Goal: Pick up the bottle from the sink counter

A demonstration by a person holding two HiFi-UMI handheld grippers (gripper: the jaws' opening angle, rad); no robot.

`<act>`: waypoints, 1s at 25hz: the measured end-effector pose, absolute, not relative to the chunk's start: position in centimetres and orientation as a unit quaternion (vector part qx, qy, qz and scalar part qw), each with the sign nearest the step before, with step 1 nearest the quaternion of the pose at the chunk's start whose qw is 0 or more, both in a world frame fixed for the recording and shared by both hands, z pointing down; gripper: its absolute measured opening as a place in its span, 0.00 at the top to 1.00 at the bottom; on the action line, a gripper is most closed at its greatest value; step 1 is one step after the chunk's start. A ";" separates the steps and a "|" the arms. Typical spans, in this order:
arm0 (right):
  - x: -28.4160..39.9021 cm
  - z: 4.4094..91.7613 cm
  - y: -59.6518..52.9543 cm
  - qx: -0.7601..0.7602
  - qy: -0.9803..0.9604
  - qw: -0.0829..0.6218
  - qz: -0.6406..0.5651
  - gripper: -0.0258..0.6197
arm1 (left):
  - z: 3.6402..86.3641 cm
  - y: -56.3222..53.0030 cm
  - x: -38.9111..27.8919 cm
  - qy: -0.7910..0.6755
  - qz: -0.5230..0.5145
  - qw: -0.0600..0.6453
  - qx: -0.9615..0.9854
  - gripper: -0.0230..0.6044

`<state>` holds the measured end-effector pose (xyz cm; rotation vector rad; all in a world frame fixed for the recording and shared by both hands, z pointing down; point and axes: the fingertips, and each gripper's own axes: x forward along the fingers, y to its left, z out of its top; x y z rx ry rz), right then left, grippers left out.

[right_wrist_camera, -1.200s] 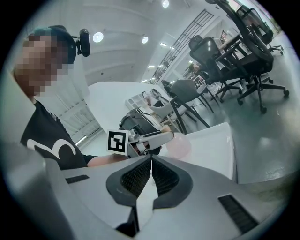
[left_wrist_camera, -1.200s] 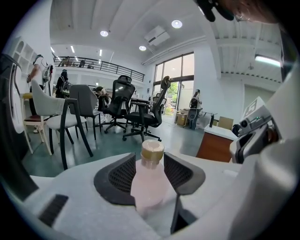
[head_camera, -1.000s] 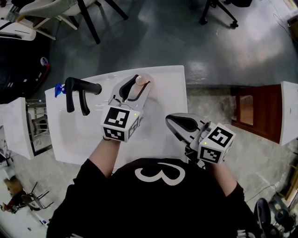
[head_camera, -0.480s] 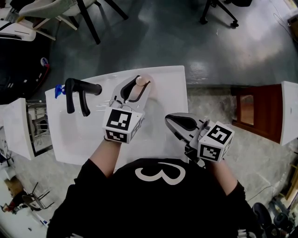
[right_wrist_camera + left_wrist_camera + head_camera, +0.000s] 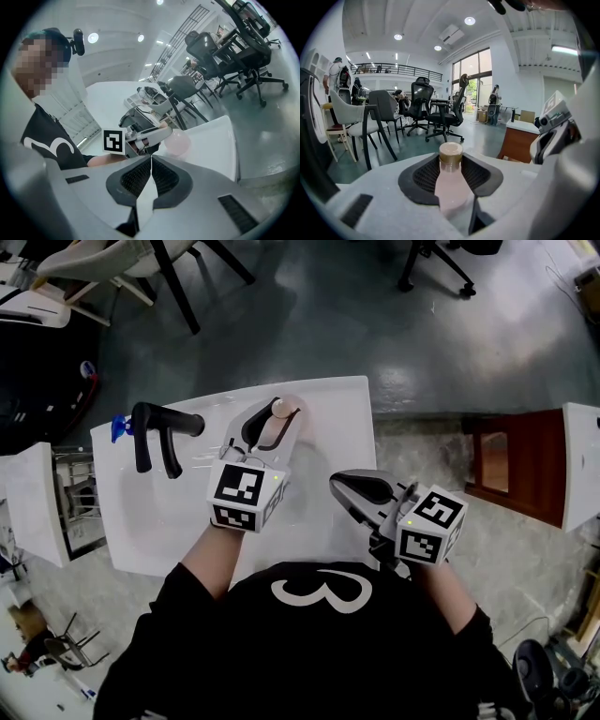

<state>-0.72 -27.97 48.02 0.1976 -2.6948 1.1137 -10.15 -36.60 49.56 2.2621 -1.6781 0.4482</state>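
Having just closed its jaws, the left gripper [image 5: 273, 412] clamps the bottle [image 5: 451, 180] on the sink counter [image 5: 337, 418], upper middle of the head view, so lifting seems next; the right gripper [image 5: 151, 161] sits clenched, empty.

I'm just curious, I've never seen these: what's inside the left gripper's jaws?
A pink bottle with a tan cap stands between the jaws of the left gripper, which have just been closing and now press its sides. The jaws cover its base.

Smooth matt pink bottle [image 5: 450, 187] with dull metallic-looking cap [image 5: 451, 152], glossy white sink counter [image 5: 337, 418], matt black faucet [image 5: 169, 417]
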 end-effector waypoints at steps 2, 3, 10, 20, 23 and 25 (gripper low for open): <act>-0.6 48.0 -28.0 0.071 -0.917 0.108 0.377 0.94 | 49.6 -36.4 -10.2 -0.582 0.153 0.148 0.785 0.72; -0.6 48.0 -28.0 0.073 -0.917 0.108 0.377 0.94 | 49.5 -36.4 -10.3 -0.581 0.152 0.149 0.785 0.72; -0.2 48.5 -27.2 0.092 -0.911 0.103 0.389 0.94 | 49.4 -35.7 -10.4 -0.574 0.145 0.167 0.788 0.72; -0.2 47.3 -25.2 0.116 -0.910 0.089 0.387 0.94 | 47.9 -33.3 -10.3 -0.559 0.143 0.165 0.800 0.72; -0.4 46.8 -24.4 0.123 -0.911 0.085 0.385 0.94 | 47.1 -32.3 -10.4 -0.555 0.134 0.168 0.804 0.72; -0.6 46.1 -23.8 0.126 -0.912 0.082 0.381 0.94 | 46.5 -31.6 -10.5 -0.553 0.130 0.167 0.806 0.72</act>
